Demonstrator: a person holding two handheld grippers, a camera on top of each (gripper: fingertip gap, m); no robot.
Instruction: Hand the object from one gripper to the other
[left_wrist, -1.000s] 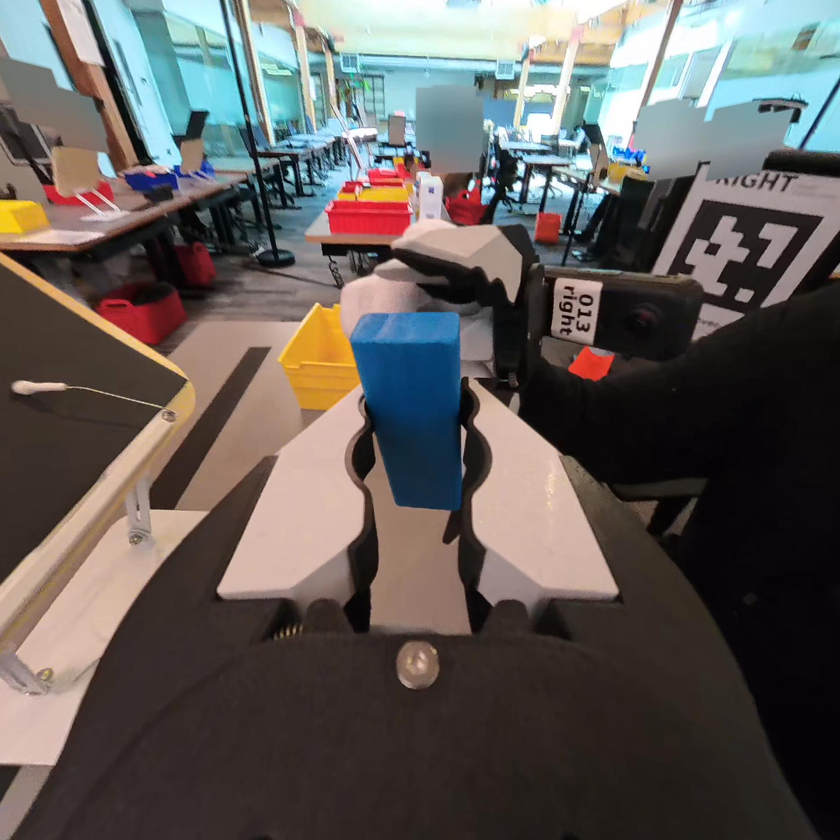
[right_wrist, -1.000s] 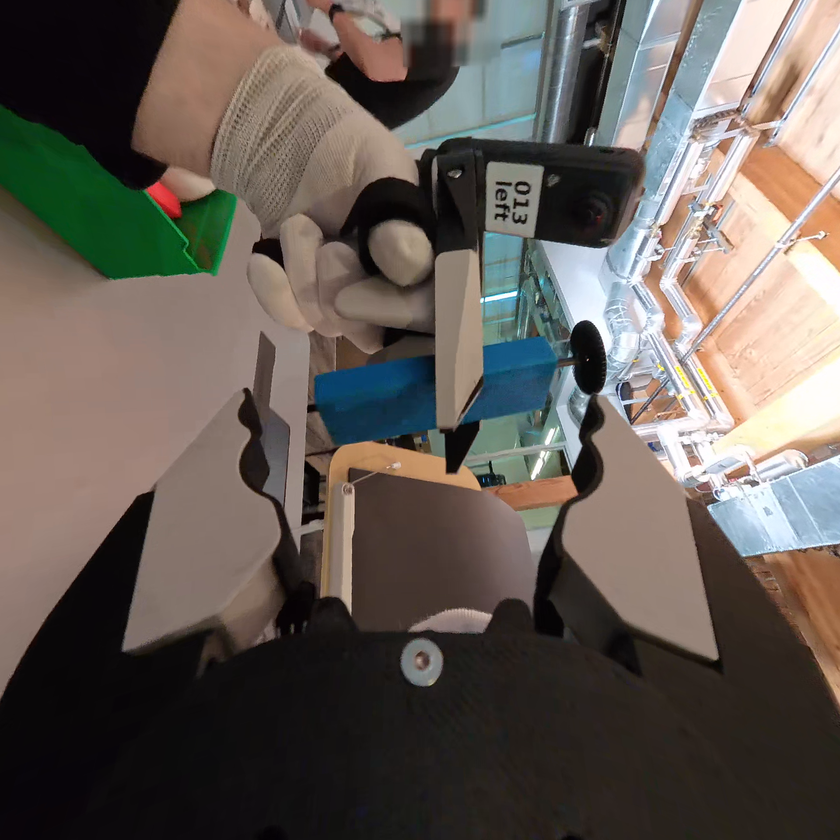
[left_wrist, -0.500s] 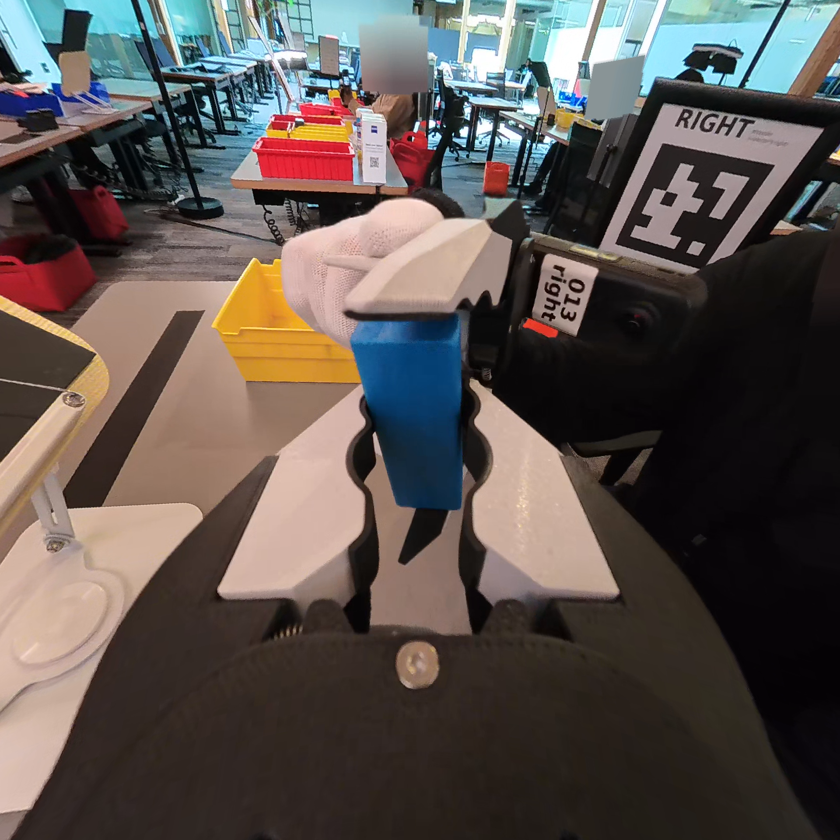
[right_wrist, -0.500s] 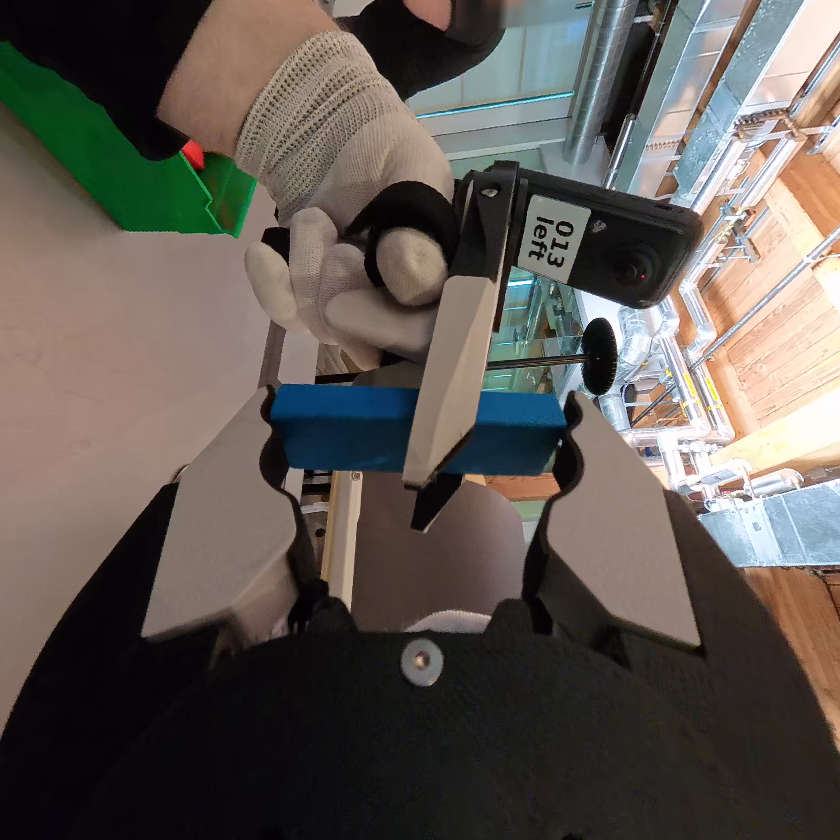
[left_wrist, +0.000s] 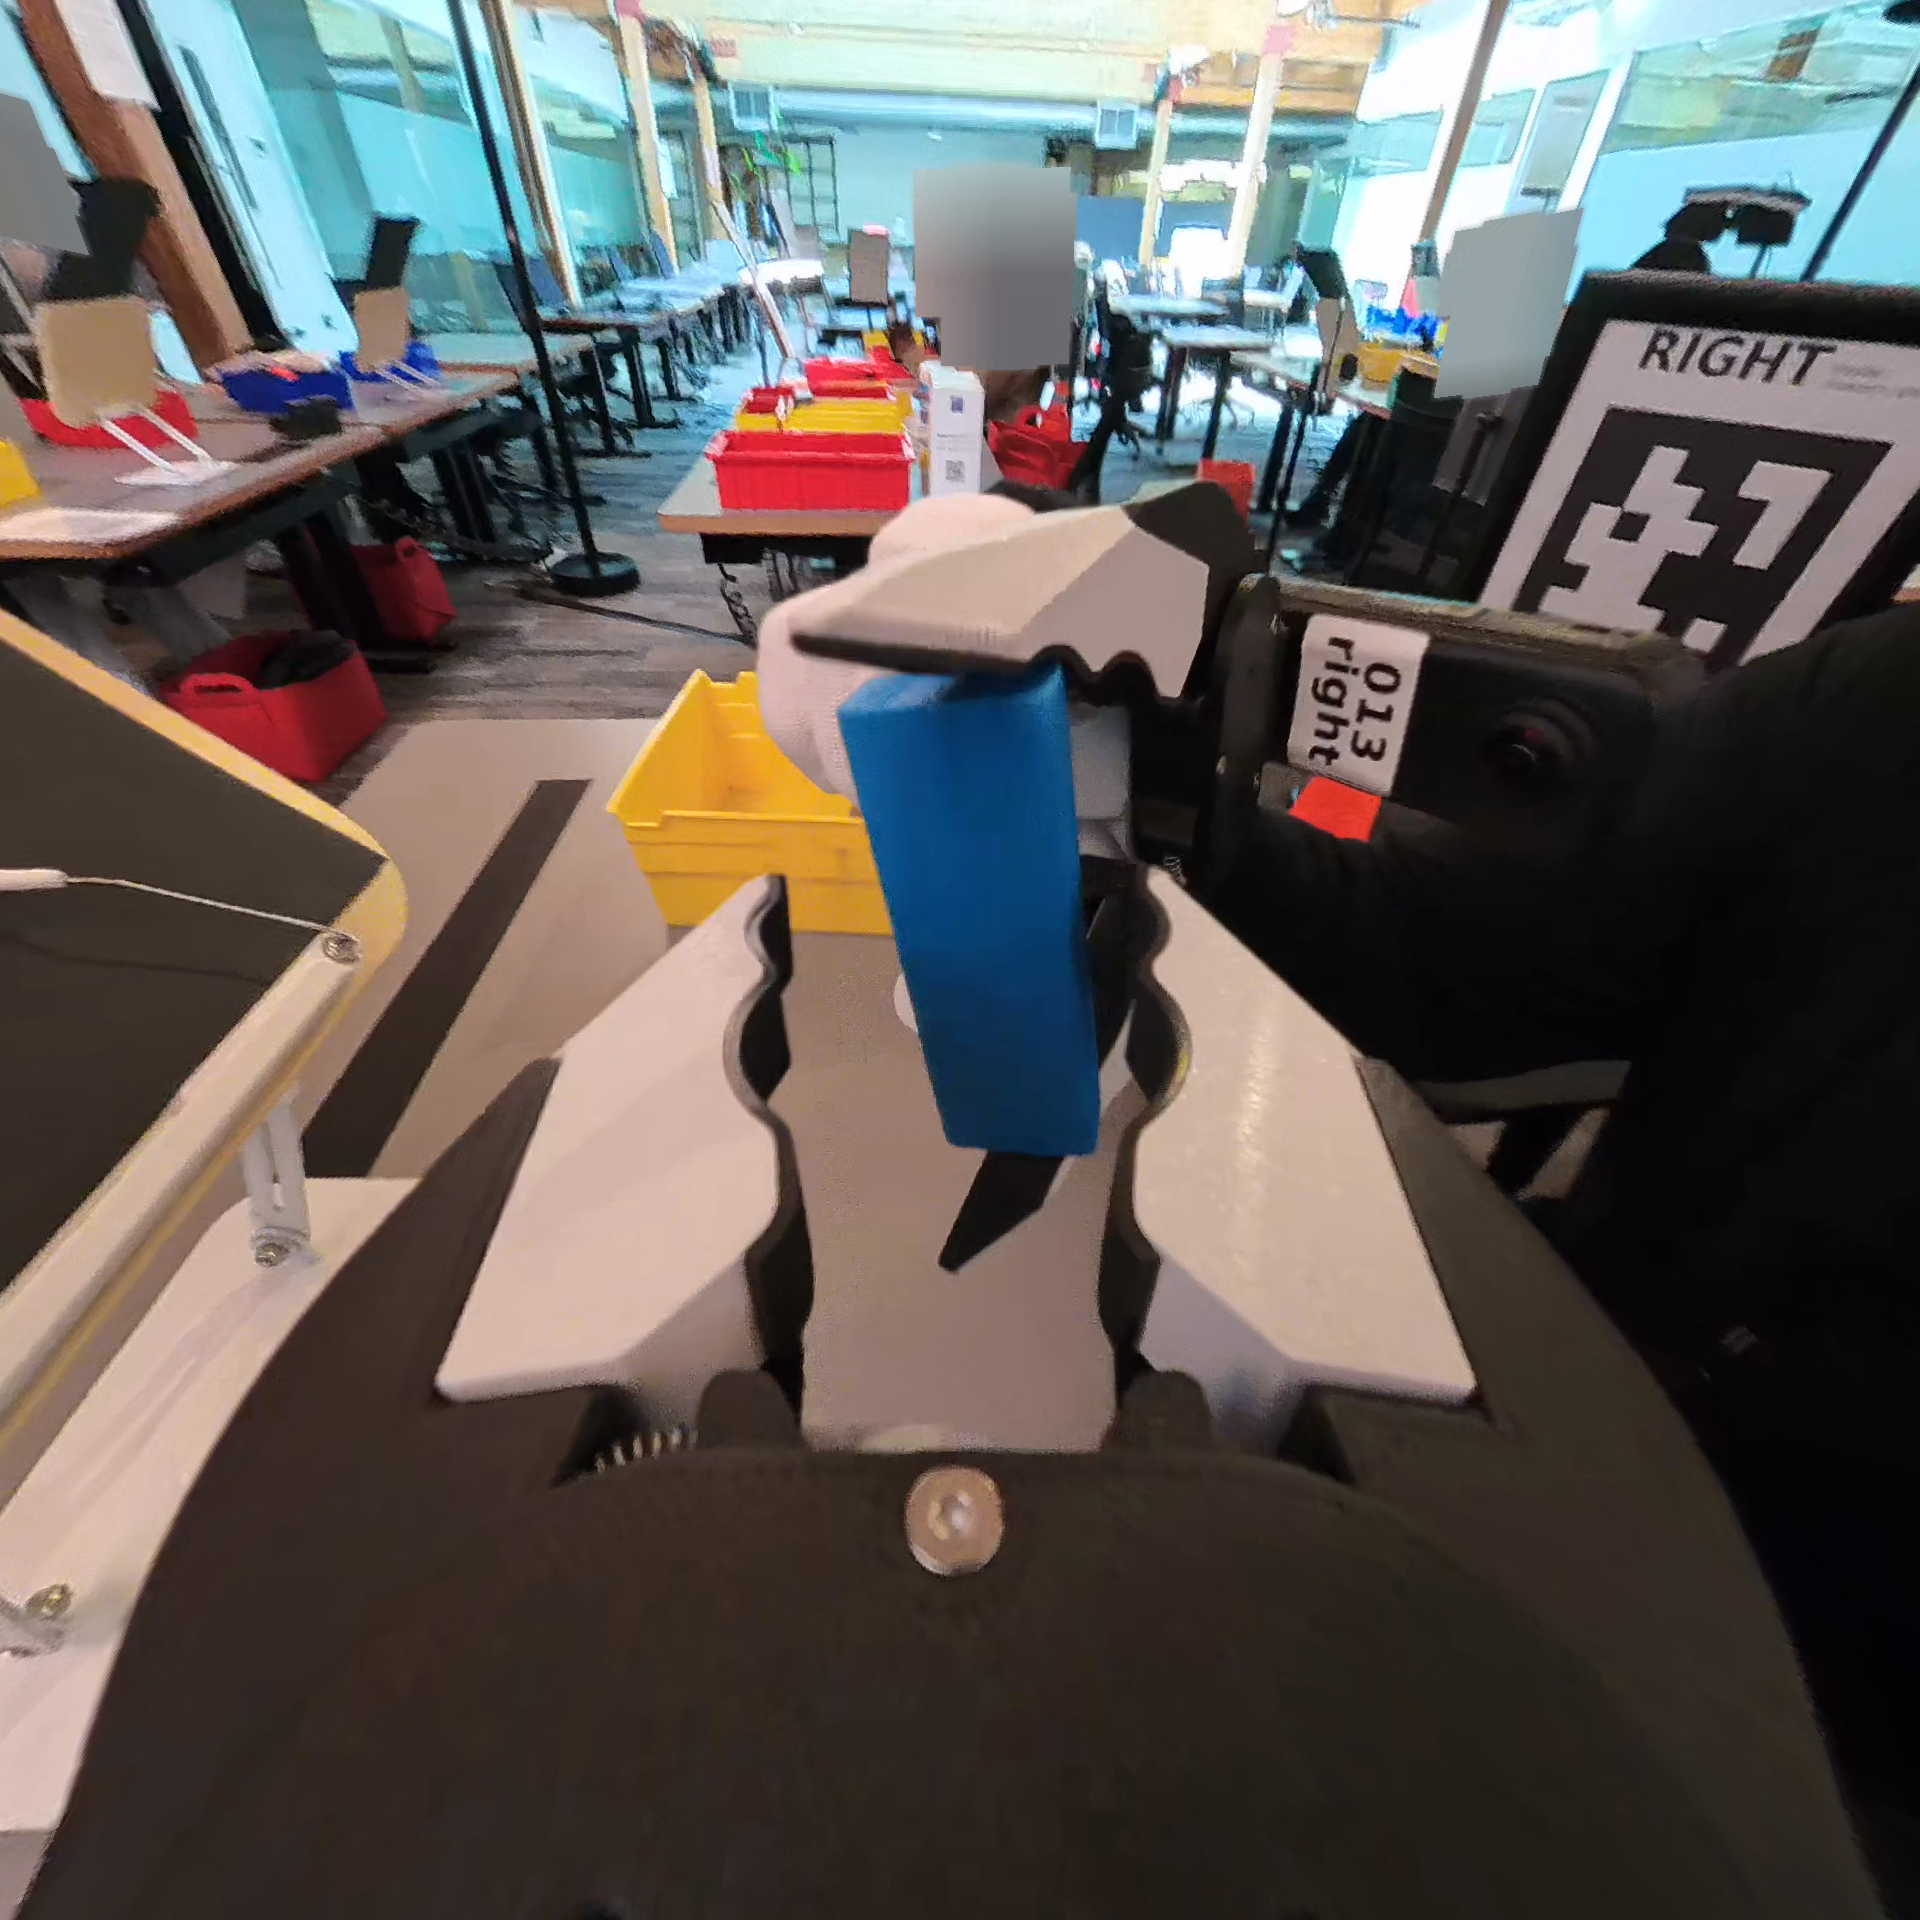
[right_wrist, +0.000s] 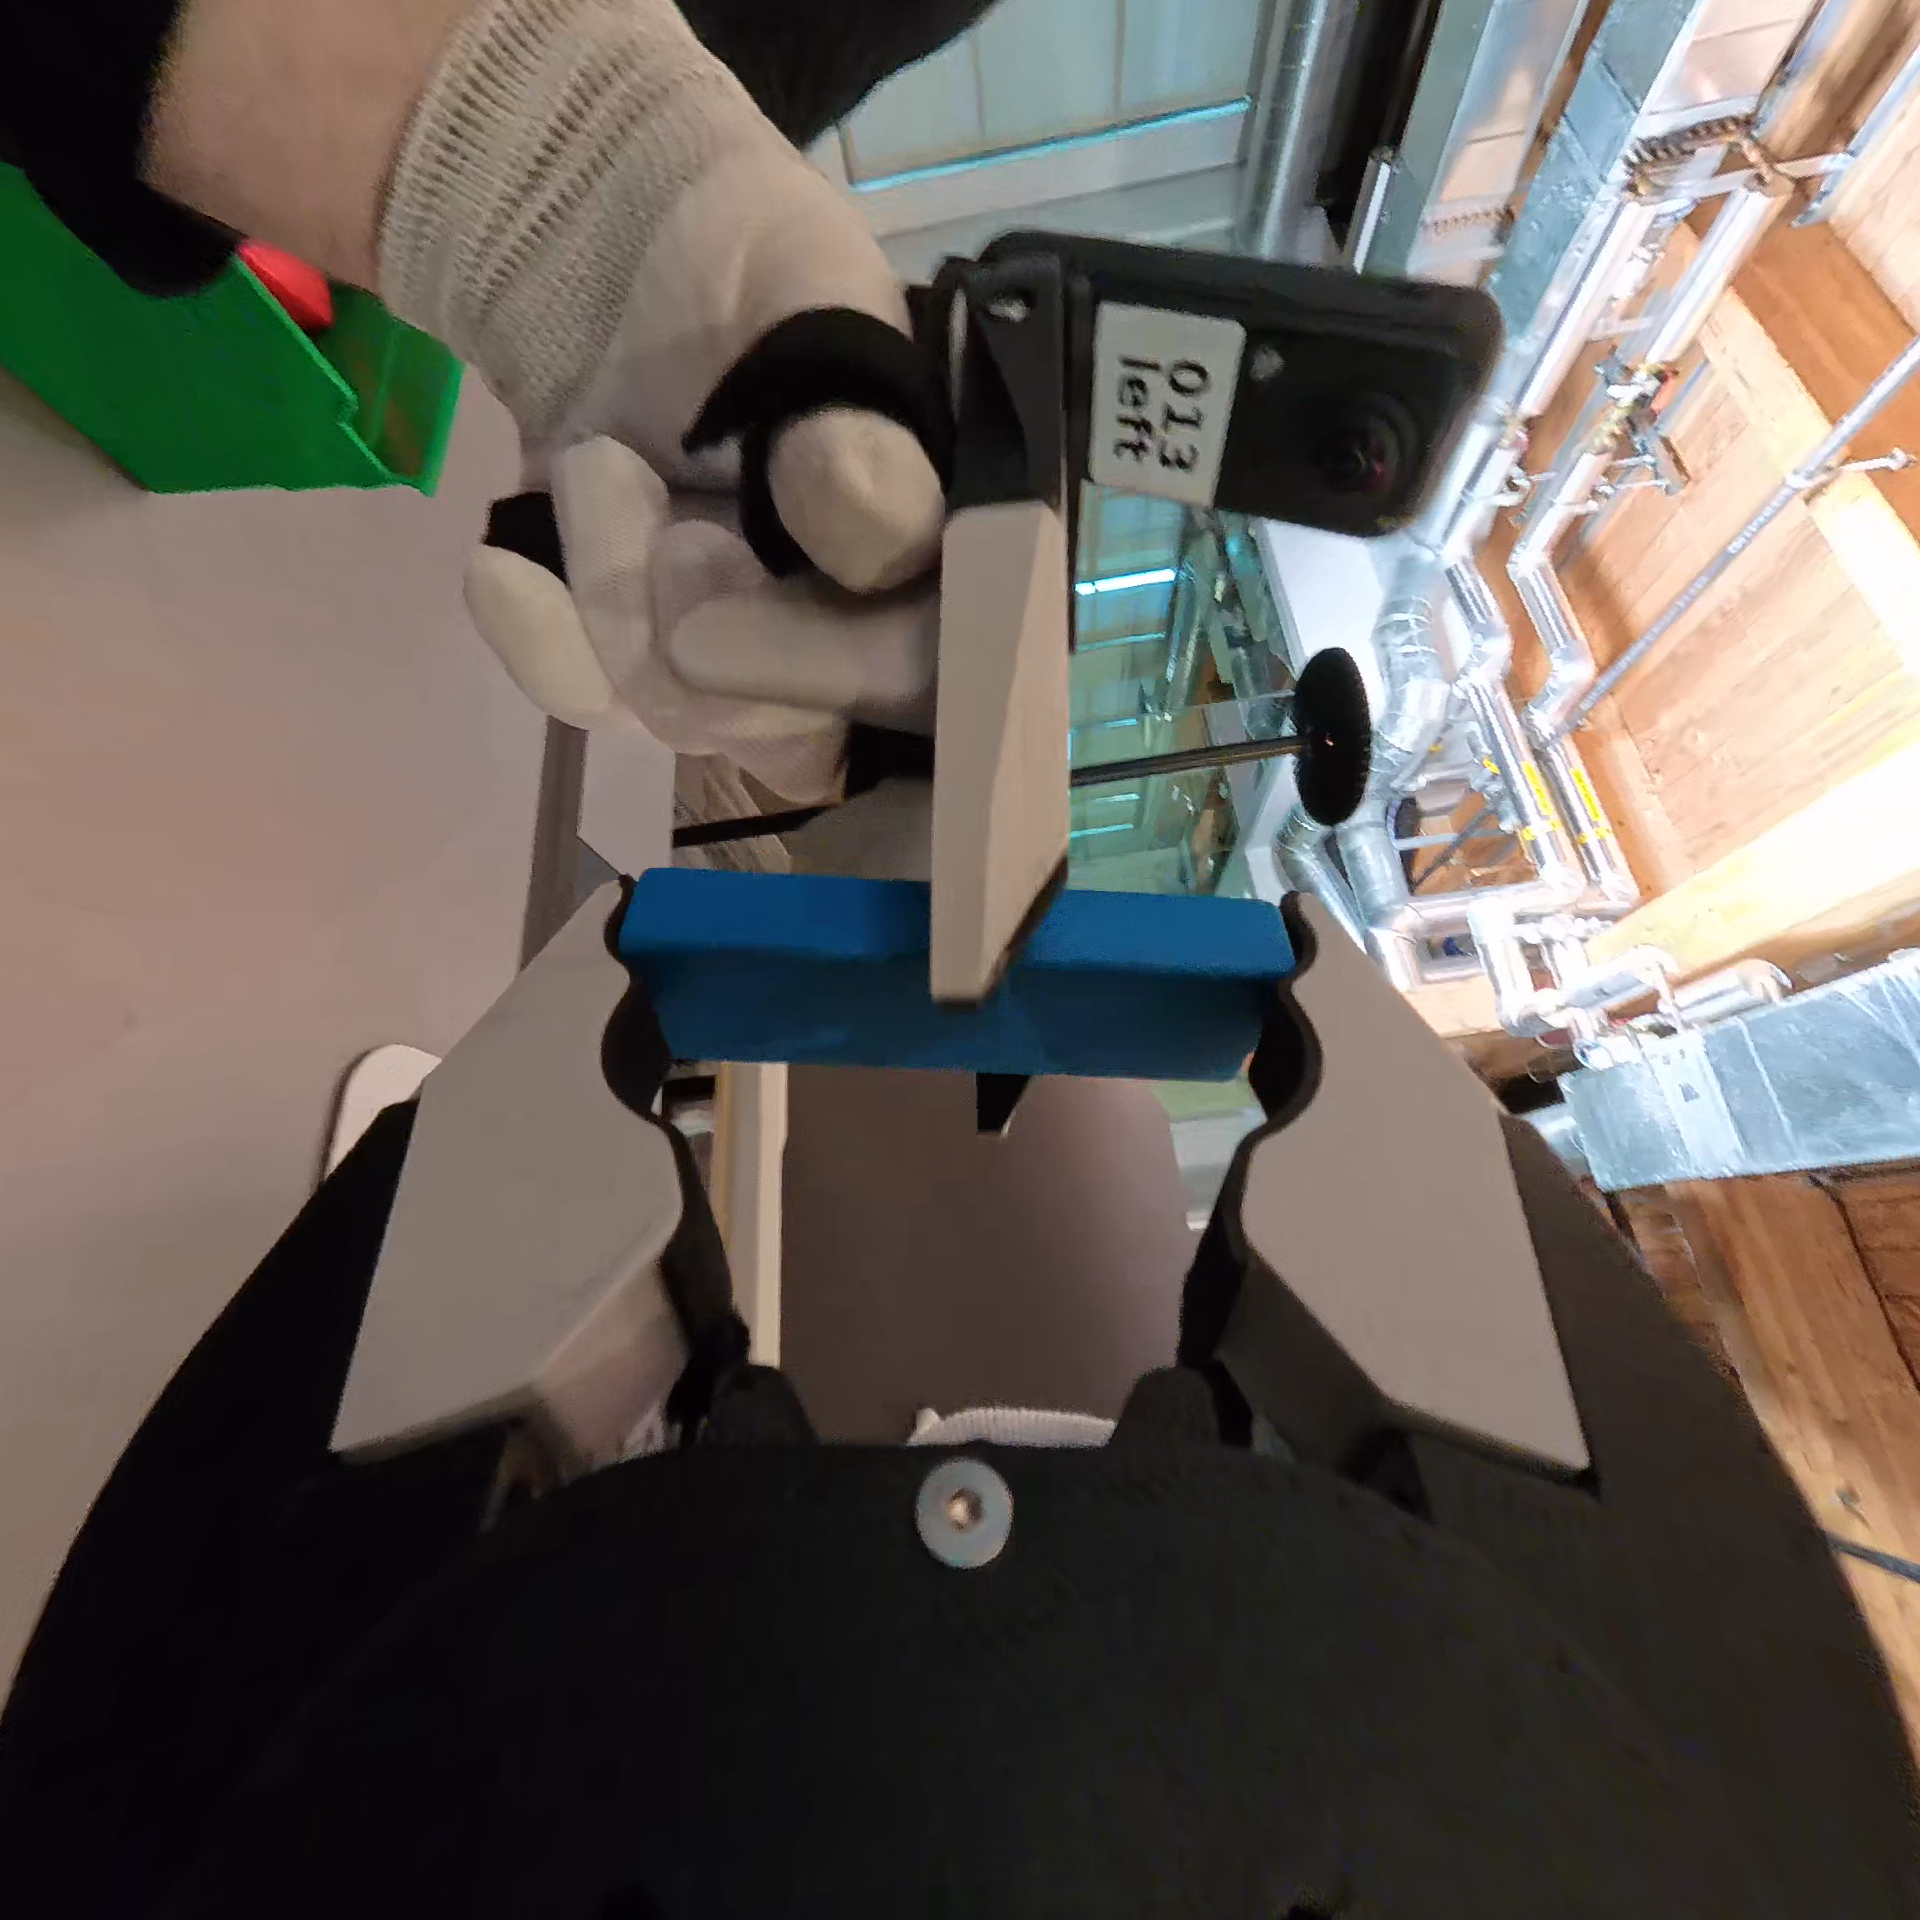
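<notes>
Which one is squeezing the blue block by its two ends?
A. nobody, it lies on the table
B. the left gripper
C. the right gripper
C: the right gripper has its jaws pressed on both ends of the blue block, while the left gripper stands open around it.

R gripper (right_wrist: 956, 997) fingers closed onto the two ends of the blue block (right_wrist: 831, 987), L gripper (left_wrist: 961, 1049) fingers spread w/ gaps either side of it, white-gloved hand (right_wrist: 665, 436) on L gripper's handle, the 2 grippers crossing at roughly right angles.
</notes>
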